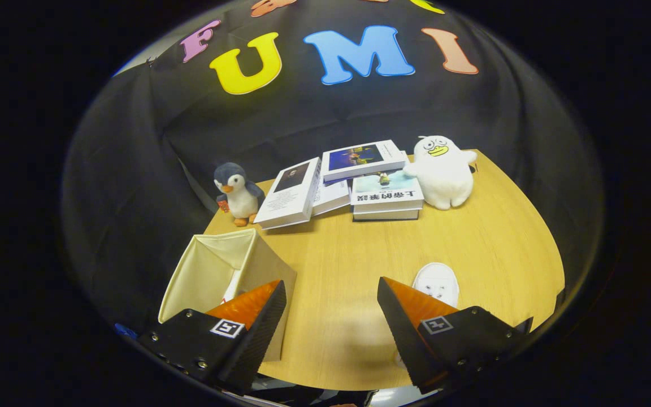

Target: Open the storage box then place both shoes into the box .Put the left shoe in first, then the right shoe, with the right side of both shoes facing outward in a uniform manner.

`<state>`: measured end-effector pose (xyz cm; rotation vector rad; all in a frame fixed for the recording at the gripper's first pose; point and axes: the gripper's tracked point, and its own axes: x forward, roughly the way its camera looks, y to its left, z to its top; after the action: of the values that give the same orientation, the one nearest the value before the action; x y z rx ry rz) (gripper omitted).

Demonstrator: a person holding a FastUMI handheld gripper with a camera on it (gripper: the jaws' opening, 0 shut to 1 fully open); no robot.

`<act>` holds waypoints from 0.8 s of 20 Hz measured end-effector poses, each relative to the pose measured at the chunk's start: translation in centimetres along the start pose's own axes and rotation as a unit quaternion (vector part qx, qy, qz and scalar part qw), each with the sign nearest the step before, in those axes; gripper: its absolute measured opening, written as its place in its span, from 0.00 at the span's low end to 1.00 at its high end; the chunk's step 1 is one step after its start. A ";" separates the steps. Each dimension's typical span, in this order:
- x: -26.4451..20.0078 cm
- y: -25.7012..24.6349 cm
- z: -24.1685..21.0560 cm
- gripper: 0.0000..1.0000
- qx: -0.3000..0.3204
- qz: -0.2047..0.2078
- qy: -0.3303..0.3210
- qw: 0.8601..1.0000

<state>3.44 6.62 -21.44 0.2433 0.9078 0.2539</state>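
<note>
- The tongs (331,328) hang wide open above the tabletop (489,243), holding nothing; bare wood shows between the two fingers.
- The storage box (212,271), a cream fabric one, sits at the lower left of the frame, partly behind the left finger. Its top is open, so it looks ready to take a shoe. Something white with a touch of red lies inside, probably a shoe, though too little of it shows to be sure.
- A white shoe (437,282) lies at the lower right, just beyond the right finger, within easy reach for the next grasp.
- Across the upper middle sit a toy penguin (239,193), a pile of books (354,183) and a white plush duck (443,171), well apart from the working area.
</note>
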 end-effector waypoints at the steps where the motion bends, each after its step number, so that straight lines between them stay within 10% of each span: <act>1: -0.2 -1.0 0.1 0.98 0.007 -0.003 -0.002 1.000; 16: 0.7 -15.8 -7.4 0.98 0.003 -0.106 0.078 0.991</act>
<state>-0.27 -7.32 -31.29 0.1331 1.0804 0.0732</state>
